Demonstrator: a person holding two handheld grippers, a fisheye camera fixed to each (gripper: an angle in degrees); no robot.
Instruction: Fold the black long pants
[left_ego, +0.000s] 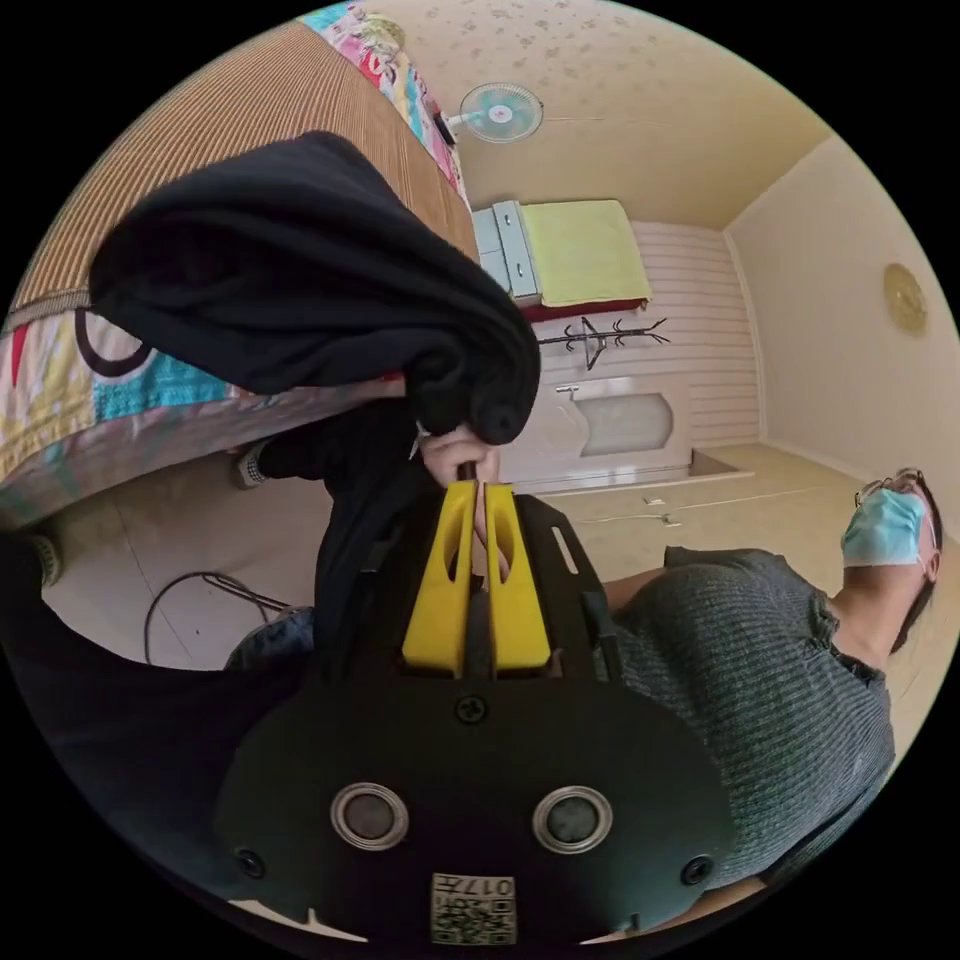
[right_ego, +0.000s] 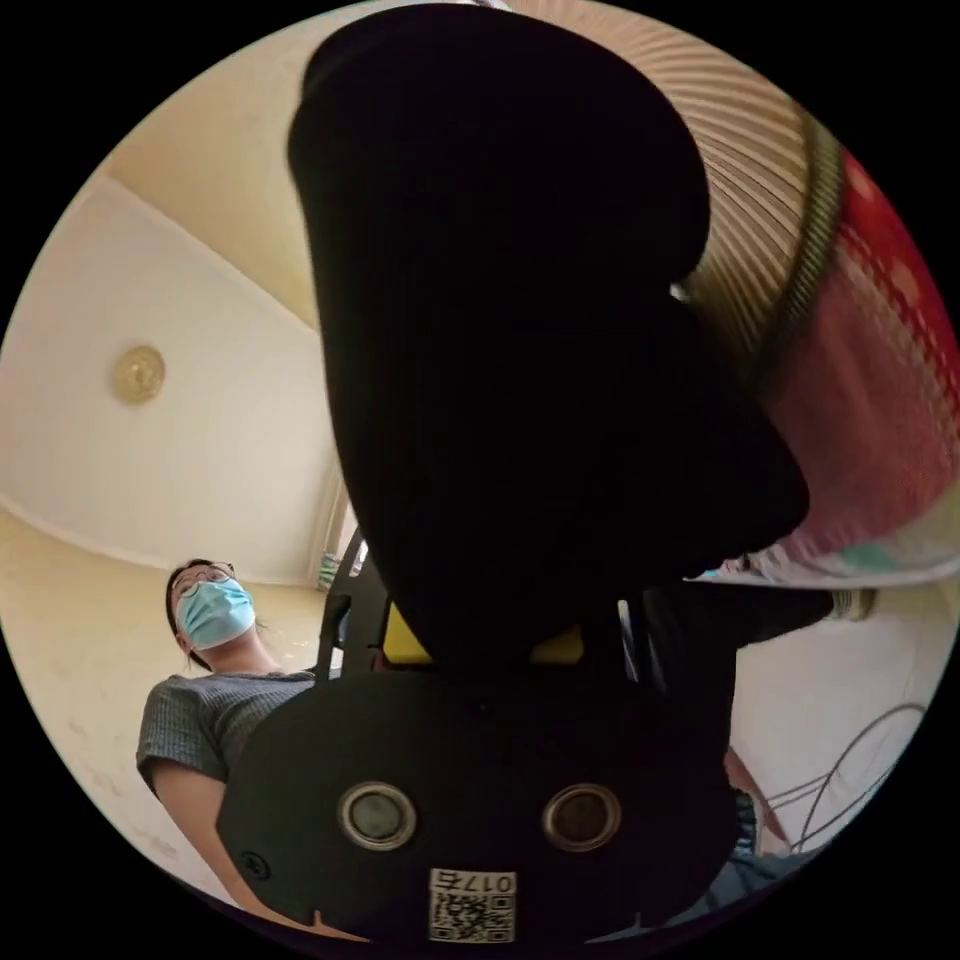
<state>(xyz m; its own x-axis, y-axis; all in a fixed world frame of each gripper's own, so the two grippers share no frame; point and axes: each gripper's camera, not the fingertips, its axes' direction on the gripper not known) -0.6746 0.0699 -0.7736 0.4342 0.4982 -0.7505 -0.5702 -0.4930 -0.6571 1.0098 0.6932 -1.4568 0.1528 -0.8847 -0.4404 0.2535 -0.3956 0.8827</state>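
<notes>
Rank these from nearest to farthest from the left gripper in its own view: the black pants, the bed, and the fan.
From the left gripper:
1. Black pants, bunched right at the jaw tips.
2. Bed, just behind the pants.
3. Fan, far across the room by the wall.

Black long pants, bunched up

You're looking at the black long pants (left_ego: 300, 270) hanging in a thick, rounded bundle, draping over the bed's edge.

Left gripper view: pants (left_ego: 300, 280) bundled at upper left, before the bed (left_ego: 90, 390); left claw (left_ego: 478, 492) below centre; person (left_ego: 760, 660) lower right.
</notes>
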